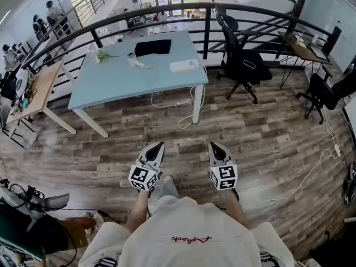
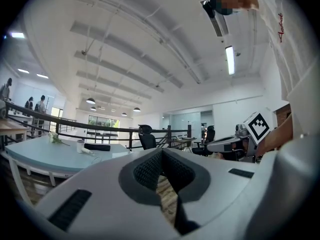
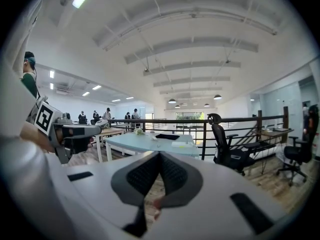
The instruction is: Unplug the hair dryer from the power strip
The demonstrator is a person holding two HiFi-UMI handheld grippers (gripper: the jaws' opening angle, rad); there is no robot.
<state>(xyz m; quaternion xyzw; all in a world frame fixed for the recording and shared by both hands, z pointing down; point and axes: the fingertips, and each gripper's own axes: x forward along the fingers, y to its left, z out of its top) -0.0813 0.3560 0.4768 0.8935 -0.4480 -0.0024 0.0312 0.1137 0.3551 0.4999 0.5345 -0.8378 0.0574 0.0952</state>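
Observation:
A light blue table (image 1: pixel 111 85) stands some way ahead of me on the wooden floor. A white power strip (image 1: pixel 184 65) lies near its right edge, and white cables (image 1: pixel 183 102) hang from there to the floor. A small white object (image 1: pixel 135 60) with a cord lies mid-table; it is too small to tell whether it is the hair dryer. My left gripper (image 1: pixel 158 145) (image 2: pixel 162 176) and right gripper (image 1: pixel 214 145) (image 3: pixel 159 174) are side by side near my body, far from the table. Both are shut with nothing in them.
A black mat (image 1: pixel 153 47) and flowers (image 1: pixel 100 55) lie on the table. A black office chair (image 1: pixel 239 54) stands to its right, a dark railing (image 1: pixel 167 13) behind it. A wooden desk (image 1: pixel 39 90) is at left. A white cable (image 1: pixel 311 171) crosses the floor at right.

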